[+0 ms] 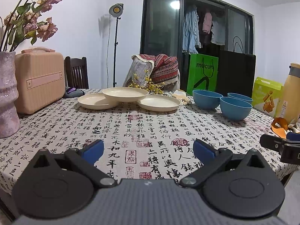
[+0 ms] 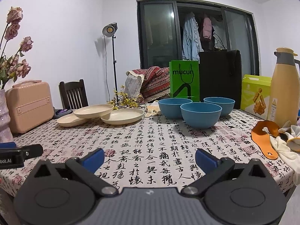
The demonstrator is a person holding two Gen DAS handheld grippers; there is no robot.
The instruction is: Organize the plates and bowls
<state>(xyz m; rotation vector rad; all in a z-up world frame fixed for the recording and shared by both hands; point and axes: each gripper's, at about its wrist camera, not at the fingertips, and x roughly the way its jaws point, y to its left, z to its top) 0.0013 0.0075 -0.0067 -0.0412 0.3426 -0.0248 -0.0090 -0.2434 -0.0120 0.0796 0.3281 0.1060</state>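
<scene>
Left gripper (image 1: pixel 148 150) and right gripper (image 2: pixel 149 156) both spread wide, empty, low in frame; plates (image 1: pixel 125 94) centre left, bowls (image 2: pixel 201 114) centre right on tablecloth (image 2: pixel 150 142)

A table under a calligraphy-printed cloth (image 2: pixel 150 150) carries a peach ribbed hard case (image 1: pixel 39 78), a mottled pink vase of dried roses (image 1: pixel 7 93), a tall yellow thermos jug (image 2: pixel 284 86), a green snack box (image 2: pixel 256 93) and a bright green paper bag (image 2: pixel 184 80).
</scene>
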